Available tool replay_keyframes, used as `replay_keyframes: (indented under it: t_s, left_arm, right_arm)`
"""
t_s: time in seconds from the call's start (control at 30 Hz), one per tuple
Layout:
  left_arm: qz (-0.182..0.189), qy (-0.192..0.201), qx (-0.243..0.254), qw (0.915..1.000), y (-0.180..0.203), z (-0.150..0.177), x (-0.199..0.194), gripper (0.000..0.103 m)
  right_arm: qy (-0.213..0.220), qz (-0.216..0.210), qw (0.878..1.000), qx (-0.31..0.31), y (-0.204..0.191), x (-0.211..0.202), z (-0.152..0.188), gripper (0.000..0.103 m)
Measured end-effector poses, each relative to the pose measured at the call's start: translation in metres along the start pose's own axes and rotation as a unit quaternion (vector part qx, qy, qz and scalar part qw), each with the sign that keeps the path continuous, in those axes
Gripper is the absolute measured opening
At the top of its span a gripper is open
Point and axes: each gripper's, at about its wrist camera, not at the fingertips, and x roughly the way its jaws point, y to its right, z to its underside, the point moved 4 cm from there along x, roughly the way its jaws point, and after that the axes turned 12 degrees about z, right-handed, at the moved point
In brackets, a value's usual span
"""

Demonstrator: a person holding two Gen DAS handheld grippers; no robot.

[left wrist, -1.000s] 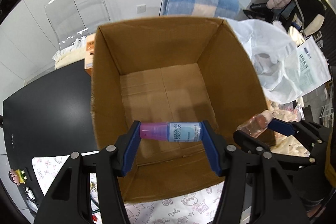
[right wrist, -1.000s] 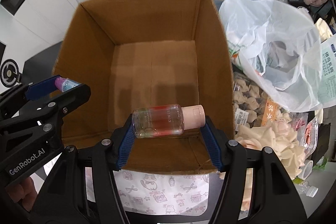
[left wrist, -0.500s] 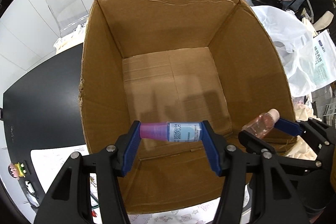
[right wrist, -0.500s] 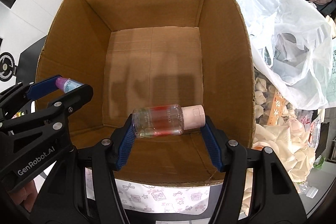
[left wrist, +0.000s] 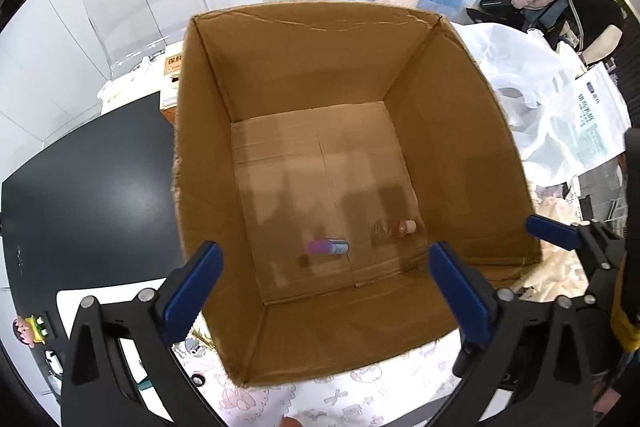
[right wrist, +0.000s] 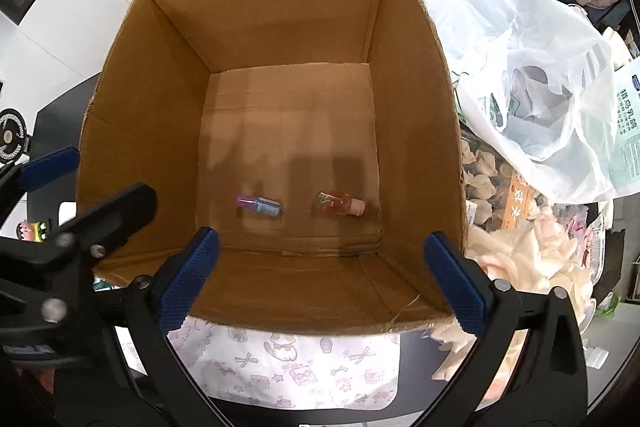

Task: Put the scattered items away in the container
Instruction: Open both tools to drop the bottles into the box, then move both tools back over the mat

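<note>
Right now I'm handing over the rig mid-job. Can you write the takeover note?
Left gripper: jaws open, empty, above the cardboard box.
Right gripper: jaws open, empty, also over the box.
Pink-capped tube and clear pink bottle lie side by side, apart, on the box floor near the front wall.
Done: both are in the box.
Left: check the table around the box for more loose items; none are clearly identifiable from here.

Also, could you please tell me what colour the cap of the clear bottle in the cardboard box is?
Pale pink, clearest in the right wrist view: cap.
</note>
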Motion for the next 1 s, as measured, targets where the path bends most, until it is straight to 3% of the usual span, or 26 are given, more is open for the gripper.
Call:
replay_keyframes:
  t_s: [0.4, 0.63, 1.0]
  left_arm:
    - [-0.006, 0.052, 0.002, 0.9986, -0.019, 0.022, -0.075, 0.102]
    - [-0.015, 0.092, -0.026, 0.9954, -0.052, 0.061, -0.133, 0.102]
    - [-0.062, 0.095, -0.065, 0.9914, -0.13, 0.15, -0.185, 0.102]
  right_arm:
    - [0.045, 0.01, 0.999, 0.001, -0.025, -0.065, 0.021, 0.103]
    - [0.067, 0.008, 0.998, -0.018, -0.069, -0.109, 0.047, 0.103]
    - [0.069, -0.023, 0.996, -0.057, -0.166, -0.134, 0.1, 0.103]
